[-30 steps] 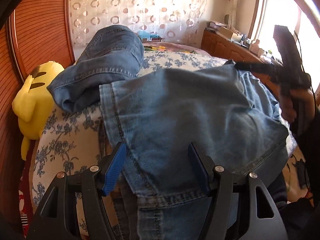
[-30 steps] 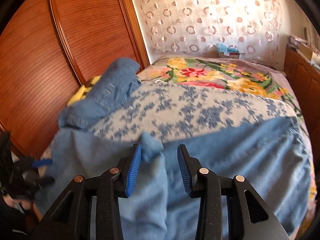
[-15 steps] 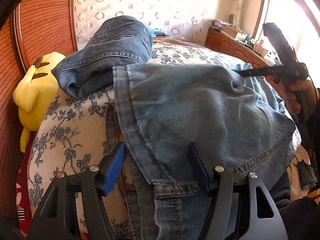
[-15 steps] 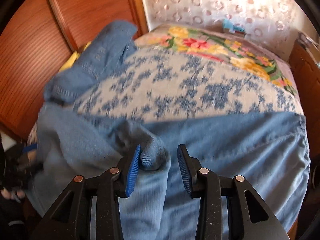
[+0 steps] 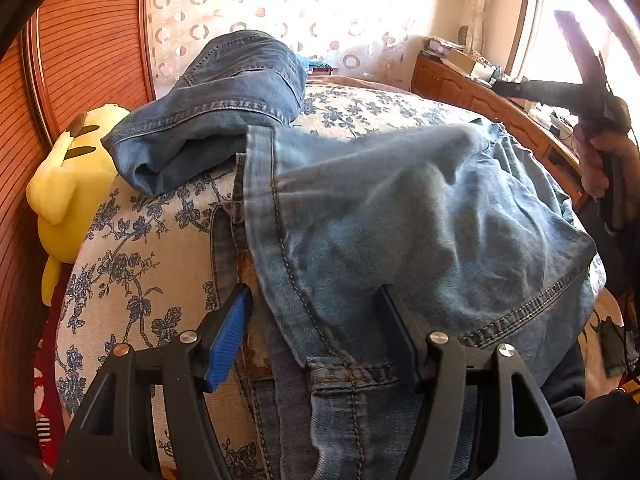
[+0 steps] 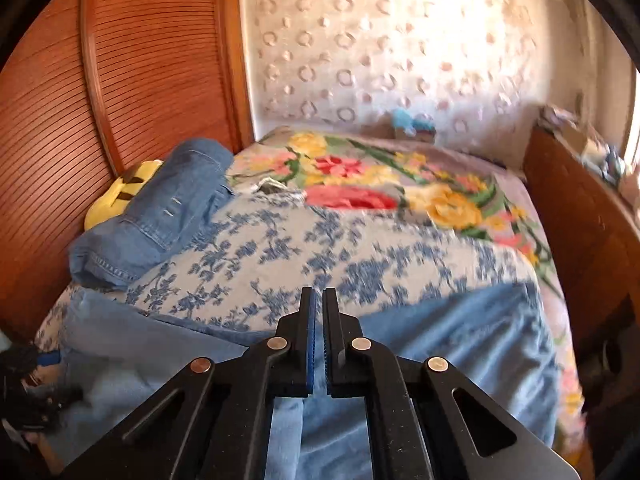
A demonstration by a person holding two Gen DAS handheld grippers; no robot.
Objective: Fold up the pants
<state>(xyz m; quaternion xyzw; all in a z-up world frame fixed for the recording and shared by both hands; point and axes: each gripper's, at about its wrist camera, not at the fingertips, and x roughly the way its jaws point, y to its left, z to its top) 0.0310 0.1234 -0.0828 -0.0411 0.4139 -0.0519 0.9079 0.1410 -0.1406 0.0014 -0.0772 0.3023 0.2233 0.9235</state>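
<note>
The right gripper (image 6: 319, 300) has just closed; its jaws are pressed together with nothing between them, above the jeans (image 6: 460, 344). The left gripper (image 5: 316, 320) has its jaws spread wide around the waistband of the jeans (image 5: 400, 220), and the pads do not press the cloth. The jeans lie across the near end of the bed (image 5: 140, 280). A darker folded pair (image 5: 224, 100) sits farther back, beside a yellow plush (image 5: 68, 192).

The bed (image 6: 400, 256) wears a blue-flowered cover; light jeans (image 5: 420, 220) lie spread at its near end; darker folded jeans (image 5: 224, 108) beside them.
</note>
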